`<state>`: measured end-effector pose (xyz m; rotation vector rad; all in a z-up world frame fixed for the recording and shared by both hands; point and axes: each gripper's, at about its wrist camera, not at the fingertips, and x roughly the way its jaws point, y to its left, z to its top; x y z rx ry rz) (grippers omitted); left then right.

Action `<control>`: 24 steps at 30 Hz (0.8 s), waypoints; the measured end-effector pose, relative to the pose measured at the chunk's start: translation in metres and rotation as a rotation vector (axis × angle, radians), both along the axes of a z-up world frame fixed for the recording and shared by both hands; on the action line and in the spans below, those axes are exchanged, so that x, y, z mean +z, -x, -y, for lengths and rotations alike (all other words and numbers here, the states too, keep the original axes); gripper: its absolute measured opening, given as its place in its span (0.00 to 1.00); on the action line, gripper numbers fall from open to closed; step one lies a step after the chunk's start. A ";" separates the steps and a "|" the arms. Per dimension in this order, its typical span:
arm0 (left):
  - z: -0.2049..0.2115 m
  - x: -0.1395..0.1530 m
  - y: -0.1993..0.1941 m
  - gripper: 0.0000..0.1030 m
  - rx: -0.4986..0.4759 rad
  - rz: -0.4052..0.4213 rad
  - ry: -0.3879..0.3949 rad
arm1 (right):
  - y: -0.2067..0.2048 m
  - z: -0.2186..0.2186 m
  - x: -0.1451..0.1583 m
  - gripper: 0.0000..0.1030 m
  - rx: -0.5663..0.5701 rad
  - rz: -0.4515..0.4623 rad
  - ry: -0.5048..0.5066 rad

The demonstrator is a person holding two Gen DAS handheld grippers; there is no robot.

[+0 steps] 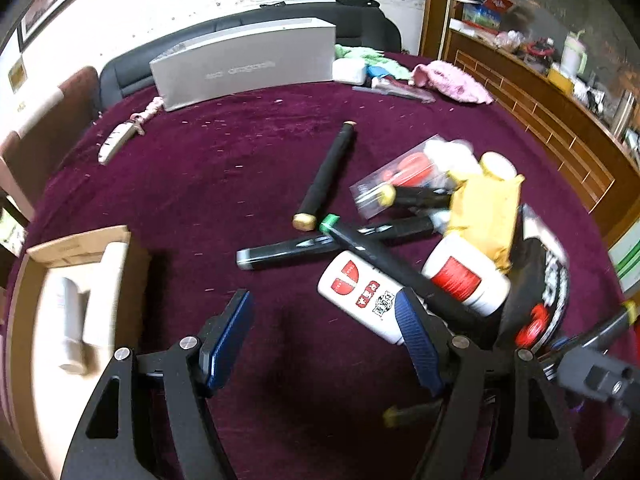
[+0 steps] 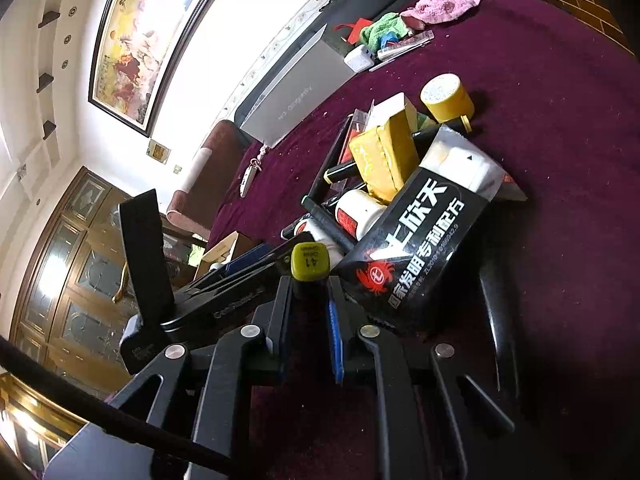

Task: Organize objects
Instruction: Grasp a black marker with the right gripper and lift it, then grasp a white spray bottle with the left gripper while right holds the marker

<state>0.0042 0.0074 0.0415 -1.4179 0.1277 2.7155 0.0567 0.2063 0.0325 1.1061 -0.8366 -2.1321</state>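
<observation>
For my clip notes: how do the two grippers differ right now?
The left gripper is open, with only tablecloth between its pads; the right gripper is shut on a marker. The left points at the pile's edge, the right into it. Both have blue pads.

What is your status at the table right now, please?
Right gripper shut on yellow-capped marker. Left gripper open, empty, over cloth. Pile of markers and white bottle beside it; black packet crowds the right.
</observation>
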 end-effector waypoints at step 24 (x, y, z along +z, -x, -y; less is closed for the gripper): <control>0.003 -0.027 0.017 0.84 0.035 0.097 -0.016 | 0.004 0.015 -0.025 0.15 0.042 0.030 -0.017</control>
